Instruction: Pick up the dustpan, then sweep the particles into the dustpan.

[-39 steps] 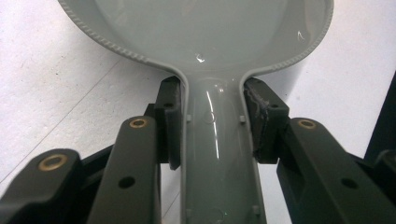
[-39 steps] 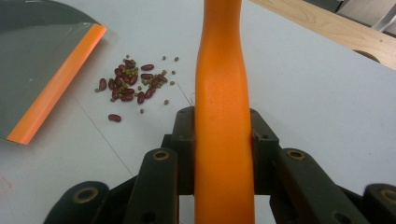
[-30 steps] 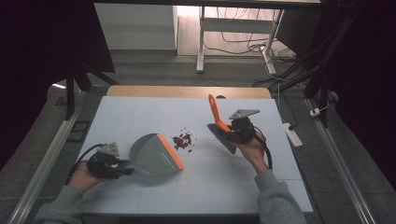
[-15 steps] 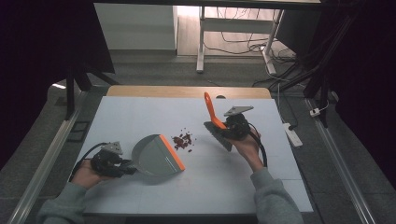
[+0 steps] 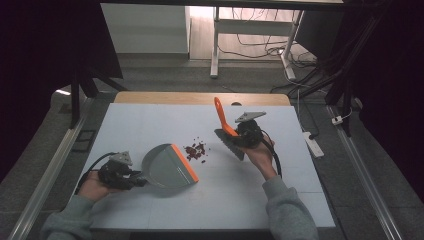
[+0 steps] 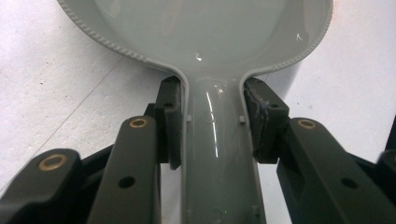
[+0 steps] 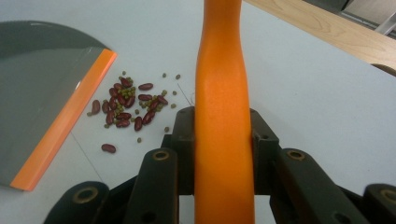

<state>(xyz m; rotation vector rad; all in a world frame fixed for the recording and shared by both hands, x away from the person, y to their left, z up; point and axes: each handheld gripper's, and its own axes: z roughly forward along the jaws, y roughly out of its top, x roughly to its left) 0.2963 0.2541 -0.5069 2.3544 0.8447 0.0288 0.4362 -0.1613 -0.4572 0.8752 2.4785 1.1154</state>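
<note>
The right gripper (image 5: 239,136), clamped on the brush (image 5: 226,131), has edged nearer the beans (image 5: 195,150); the left gripper (image 5: 131,176) keeps the dustpan (image 5: 167,166) clamped beside them; sweeping looks imminent.

My left gripper (image 6: 212,123) has both black jaws clamped on the grey dustpan's (image 6: 205,32) glossy handle, the pan lying ahead on the white table (image 6: 51,93).

Both grippers (image 5: 131,176) (image 5: 231,134) apparently clamped
</note>
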